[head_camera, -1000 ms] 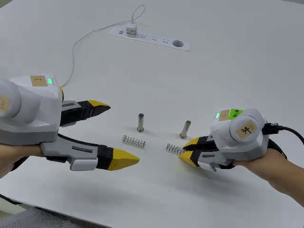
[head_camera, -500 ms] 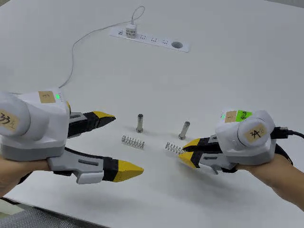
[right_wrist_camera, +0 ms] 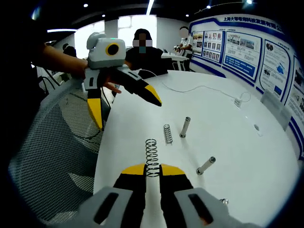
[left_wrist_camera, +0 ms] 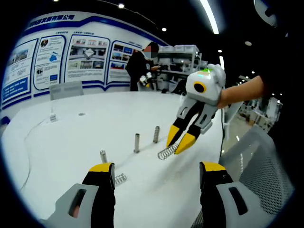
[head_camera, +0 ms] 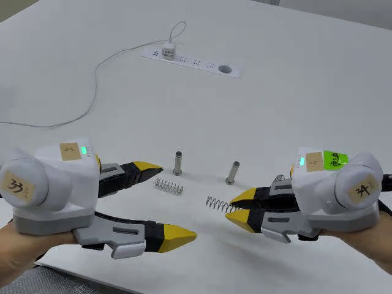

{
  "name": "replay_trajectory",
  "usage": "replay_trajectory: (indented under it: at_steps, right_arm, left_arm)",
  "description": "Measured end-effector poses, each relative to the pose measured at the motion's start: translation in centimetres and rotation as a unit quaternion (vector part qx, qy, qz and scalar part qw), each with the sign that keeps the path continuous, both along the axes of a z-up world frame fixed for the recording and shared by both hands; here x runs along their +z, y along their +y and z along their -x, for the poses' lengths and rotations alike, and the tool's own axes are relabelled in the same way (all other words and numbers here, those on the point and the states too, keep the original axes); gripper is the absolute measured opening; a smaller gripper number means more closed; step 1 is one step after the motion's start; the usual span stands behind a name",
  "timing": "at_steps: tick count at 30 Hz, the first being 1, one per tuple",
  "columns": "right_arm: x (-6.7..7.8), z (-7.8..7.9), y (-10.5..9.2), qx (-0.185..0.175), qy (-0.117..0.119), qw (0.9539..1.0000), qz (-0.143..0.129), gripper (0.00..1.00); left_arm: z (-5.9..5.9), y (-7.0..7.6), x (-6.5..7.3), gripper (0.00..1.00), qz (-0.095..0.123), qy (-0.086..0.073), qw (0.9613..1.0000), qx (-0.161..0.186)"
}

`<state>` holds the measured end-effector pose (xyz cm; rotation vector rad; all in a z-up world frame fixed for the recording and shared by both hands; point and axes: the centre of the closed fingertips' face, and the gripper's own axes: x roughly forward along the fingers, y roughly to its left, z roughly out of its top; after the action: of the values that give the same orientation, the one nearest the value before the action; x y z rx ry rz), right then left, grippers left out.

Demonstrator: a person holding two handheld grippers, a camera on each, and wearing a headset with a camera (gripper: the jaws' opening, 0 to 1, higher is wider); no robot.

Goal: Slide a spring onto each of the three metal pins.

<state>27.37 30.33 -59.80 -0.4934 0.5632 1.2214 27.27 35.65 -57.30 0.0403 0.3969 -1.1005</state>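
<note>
The white, yellow-tipped left gripper [head_camera: 177, 199] is held with jaws wide and empty, near the near edge of the white table [head_camera: 275, 110]. Just beyond it, a loose coiled steel spring [head_camera: 168, 186] lies before an upright metal pin [head_camera: 177, 163]. A second coiled spring [head_camera: 215, 203] is pinched by one end in the matching right gripper [head_camera: 229, 209], with its axis pointing leftward. Another upright pin [head_camera: 233, 173] stands just behind it.

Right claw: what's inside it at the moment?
The right claw pinches one end of a spring between its yellow tips; the rest sticks out ahead. How far it runs back between them is covered.
</note>
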Motion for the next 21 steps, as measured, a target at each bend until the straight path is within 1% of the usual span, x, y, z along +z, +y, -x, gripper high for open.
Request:
replay_trajectory:
  at_steps: [1,2,4,7,10,13,16,19,21]
  right_arm:
    - [0.4,0.1,0.2,0.005,-0.014,0.9999,0.002,0.10]
    - [0.6,0.3,0.4,0.011,-0.018,0.9998,0.001,0.10]
    - [1.2,0.7,0.9,0.016,-0.020,0.9997,-0.006,0.10]
    - [1.6,1.4,1.5,0.031,-0.023,0.9992,-0.008,0.10]
    - [1.8,2.1,1.9,0.044,-0.027,0.9987,-0.004,0.11]
    - [1.8,2.6,2.2,0.053,-0.028,0.9982,-0.004,0.11]
    - [1.7,2.9,2.4,0.064,-0.030,0.9975,0.002,0.11]
    - [1.6,3.1,2.4,0.075,-0.036,0.9965,0.012,0.11]
    - [1.7,3.1,2.4,0.081,-0.040,0.9958,0.016,0.11]
  left_arm:
    - [0.3,-0.2,0.1,0.72,0.001,-0.002,1.0000,-0.006]
    - [0.6,-0.4,0.1,0.71,0.000,-0.004,0.9999,-0.013]
    - [1.2,-1.0,0.1,0.66,-0.007,-0.012,0.9994,-0.032]
    - [1.7,-1.7,0.1,0.64,-0.013,-0.019,0.9986,-0.047]
    - [2.0,-2.1,0.2,0.60,-0.009,-0.024,0.9982,-0.054]
    - [2.3,-2.5,0.1,0.53,-0.004,-0.029,0.9979,-0.058]
    - [2.9,-2.9,-0.1,0.49,-0.010,-0.030,0.9969,-0.073]
    - [2.9,-3.0,-0.1,0.45,-0.016,-0.039,0.9961,-0.078]
    - [2.9,-3.0,-0.2,0.39,-0.018,-0.036,0.9959,-0.081]
